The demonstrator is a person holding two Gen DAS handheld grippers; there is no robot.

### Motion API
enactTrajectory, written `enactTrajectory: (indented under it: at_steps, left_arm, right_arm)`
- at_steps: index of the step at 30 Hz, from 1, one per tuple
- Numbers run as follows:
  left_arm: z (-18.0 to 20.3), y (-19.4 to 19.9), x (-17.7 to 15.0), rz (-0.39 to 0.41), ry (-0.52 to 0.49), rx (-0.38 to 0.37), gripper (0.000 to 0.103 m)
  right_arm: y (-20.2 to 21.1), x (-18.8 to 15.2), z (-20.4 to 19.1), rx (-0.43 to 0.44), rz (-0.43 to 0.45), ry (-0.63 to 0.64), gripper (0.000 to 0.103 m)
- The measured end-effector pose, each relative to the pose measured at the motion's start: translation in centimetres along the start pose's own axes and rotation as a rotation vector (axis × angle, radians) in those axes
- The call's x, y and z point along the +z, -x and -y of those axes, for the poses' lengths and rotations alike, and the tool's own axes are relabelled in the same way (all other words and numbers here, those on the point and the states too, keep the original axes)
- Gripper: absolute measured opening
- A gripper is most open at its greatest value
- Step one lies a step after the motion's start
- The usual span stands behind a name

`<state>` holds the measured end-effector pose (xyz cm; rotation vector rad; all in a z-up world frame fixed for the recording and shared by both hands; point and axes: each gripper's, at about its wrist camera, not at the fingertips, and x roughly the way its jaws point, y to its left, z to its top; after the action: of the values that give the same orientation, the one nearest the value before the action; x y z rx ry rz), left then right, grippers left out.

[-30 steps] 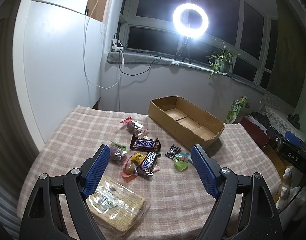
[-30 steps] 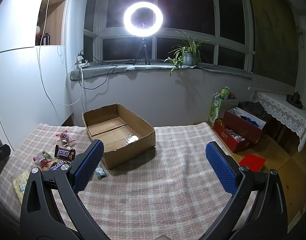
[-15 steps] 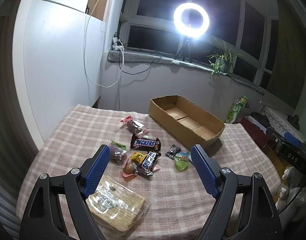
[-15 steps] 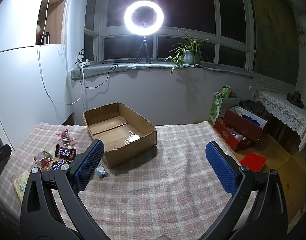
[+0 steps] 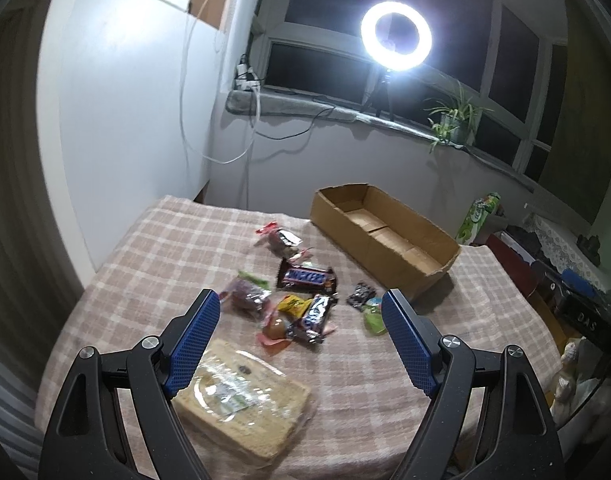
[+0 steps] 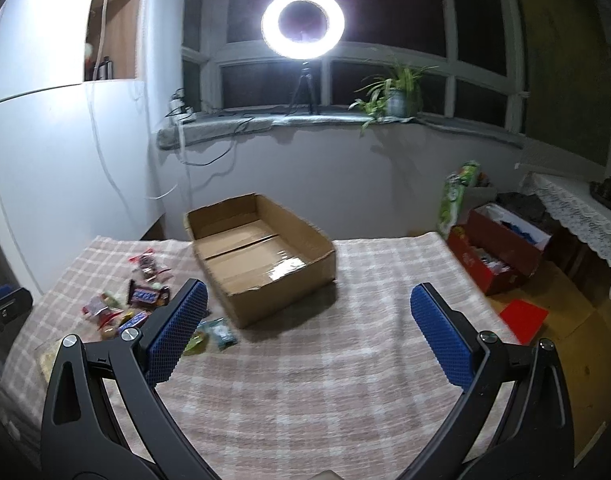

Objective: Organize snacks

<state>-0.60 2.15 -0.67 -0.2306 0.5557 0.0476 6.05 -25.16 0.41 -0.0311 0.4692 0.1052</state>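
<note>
Both claws hang spread wide and holding nothing: the left claw (image 5: pixel 301 324) sits over the snack pile, the right claw (image 6: pixel 307 318) over bare checked cloth. The table (image 6: pixel 305 380) has a wide free stretch of plaid in front of the right claw, running to its right edge, where the floor drops away toward a red box (image 6: pixel 501 248). The open cardboard box (image 6: pixel 261 256) stands toward the far side, nothing inside it, with snacks scattered to its left. From the left wrist view, a Snickers bar (image 5: pixel 306 277) lies flat near the middle of the pile, a second bar (image 5: pixel 315 316) just in front of it, and a clear-wrapped cracker pack (image 5: pixel 241 396) at the near edge beside the left finger. A small green packet (image 5: pixel 373 318) rests near the box's near corner. Behind, a ring light (image 6: pixel 302 23) glares on the windowsill beside a potted plant (image 6: pixel 393 92).
</note>
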Motion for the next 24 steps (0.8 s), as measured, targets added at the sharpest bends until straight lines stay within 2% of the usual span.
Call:
enactTrajectory:
  at_steps: [4,9,16,21,24]
  left_arm:
    - [-2.7,-0.3,-0.5,-0.025,0.044,-0.05,0.083]
    - [-5.8,-0.8,-1.3,-0.08,0.105,-0.028,0.083]
    - [-9.4,-2.5,-2.5,-0.168,0.171,-0.055,0.083]
    - [-11.5,-3.8,-3.2,-0.215,0.251,-0.097,0.081]
    - [-12.0,-4.5,-3.4,-0.239,0.259,-0.103,0.081]
  right_arm:
    - [-1.0,-1.0,-1.6,0.11,-0.066,0.009,0.103]
    - [-2.7,-3.4,-4.4,0.295,-0.219,0.0,0.103]
    - [-4.8,-6.7,-8.3,0.493,-0.398,-0.009,0.103]
    - [-6.3,-8.7,-11.2,0.609,-0.509,-0.029,0.103]
    - [-6.9,-9.7,-12.8,0.653,-0.554,-0.031,0.097]
